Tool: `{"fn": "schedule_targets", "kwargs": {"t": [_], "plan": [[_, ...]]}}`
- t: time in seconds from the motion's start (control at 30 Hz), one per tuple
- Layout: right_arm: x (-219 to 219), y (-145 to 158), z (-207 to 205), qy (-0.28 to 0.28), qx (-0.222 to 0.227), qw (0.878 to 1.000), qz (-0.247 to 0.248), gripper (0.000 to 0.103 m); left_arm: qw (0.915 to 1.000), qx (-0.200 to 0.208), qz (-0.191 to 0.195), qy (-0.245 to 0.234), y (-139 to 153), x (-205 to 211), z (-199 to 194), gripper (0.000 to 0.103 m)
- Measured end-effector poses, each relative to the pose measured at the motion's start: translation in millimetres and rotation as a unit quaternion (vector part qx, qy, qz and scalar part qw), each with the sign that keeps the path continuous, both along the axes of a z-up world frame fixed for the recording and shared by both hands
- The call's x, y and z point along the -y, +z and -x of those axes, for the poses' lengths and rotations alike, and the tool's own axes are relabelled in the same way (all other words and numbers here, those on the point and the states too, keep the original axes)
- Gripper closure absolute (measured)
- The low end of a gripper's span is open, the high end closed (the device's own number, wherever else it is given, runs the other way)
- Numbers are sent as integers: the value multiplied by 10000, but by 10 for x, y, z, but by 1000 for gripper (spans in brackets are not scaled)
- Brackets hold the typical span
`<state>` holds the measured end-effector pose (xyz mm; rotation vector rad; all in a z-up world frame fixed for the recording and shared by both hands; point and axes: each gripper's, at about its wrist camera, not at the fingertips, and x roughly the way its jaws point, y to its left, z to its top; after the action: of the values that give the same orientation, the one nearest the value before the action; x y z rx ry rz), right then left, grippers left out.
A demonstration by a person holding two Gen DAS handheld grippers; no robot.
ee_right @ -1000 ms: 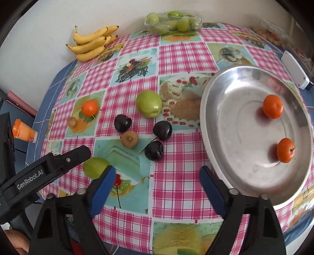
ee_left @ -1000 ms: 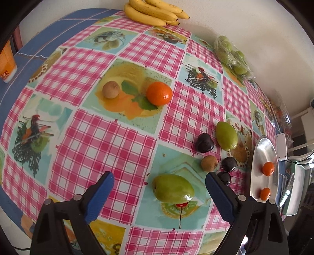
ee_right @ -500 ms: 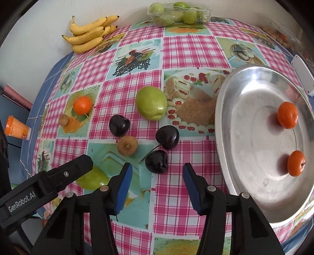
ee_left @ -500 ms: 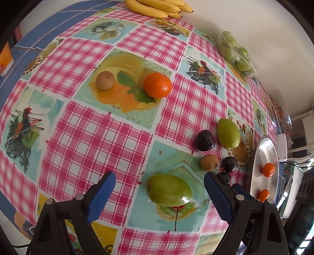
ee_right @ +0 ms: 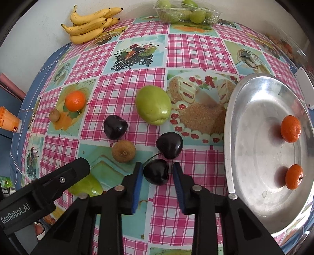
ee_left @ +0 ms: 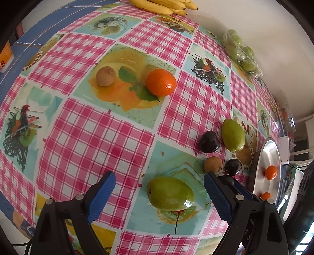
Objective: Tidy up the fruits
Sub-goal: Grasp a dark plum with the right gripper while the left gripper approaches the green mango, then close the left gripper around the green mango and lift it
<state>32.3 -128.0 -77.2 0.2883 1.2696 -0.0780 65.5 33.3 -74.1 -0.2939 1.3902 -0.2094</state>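
My left gripper (ee_left: 160, 183) is open wide, its blue pads on either side of a green mango (ee_left: 170, 194) lying on the checked tablecloth. My right gripper (ee_right: 157, 175) is partly closed around a dark cherry (ee_right: 156, 171), with small gaps at both pads. Two more dark cherries (ee_right: 114, 127) (ee_right: 169, 144), a brown kiwi-like fruit (ee_right: 123, 151) and a second green mango (ee_right: 153, 107) lie just beyond. A silver tray (ee_right: 255, 141) at the right holds two small oranges (ee_right: 290, 128) (ee_right: 294, 176). An orange (ee_left: 161, 82) and another brown fruit (ee_left: 105, 76) lie farther left.
Bananas (ee_right: 90, 25) and a wrapped pack of green fruit (ee_right: 184, 11) sit at the table's far edge by the wall. An orange cup (ee_right: 7, 121) stands off the left side. A white box (ee_right: 305, 86) lies behind the tray.
My right gripper has moved forward and narrowed its jaws around the nearest cherry. My left gripper has moved slightly closer to the green mango and stayed open.
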Motion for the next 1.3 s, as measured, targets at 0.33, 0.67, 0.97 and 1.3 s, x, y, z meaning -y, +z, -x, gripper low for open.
{"fn": "schedule_targets", "kwargs": {"t": [0.33, 0.67, 0.97, 1.3], "plan": [[33, 25, 62, -27, 32, 9999, -96, 76, 10000, -36, 64, -10, -15, -21, 19, 10], [5, 94, 211, -43, -61, 9998, -169, 76, 9997, -55, 48, -247, -23, 82, 32, 20], [110, 151, 357, -290, -124, 9991, -297, 76, 9986, -15, -135, -503, -29, 153, 64, 27], [123, 138, 490, -348, -289, 9984, -348, 76, 9915, 192, -751, -1049, -41, 296, 114, 27]]}}
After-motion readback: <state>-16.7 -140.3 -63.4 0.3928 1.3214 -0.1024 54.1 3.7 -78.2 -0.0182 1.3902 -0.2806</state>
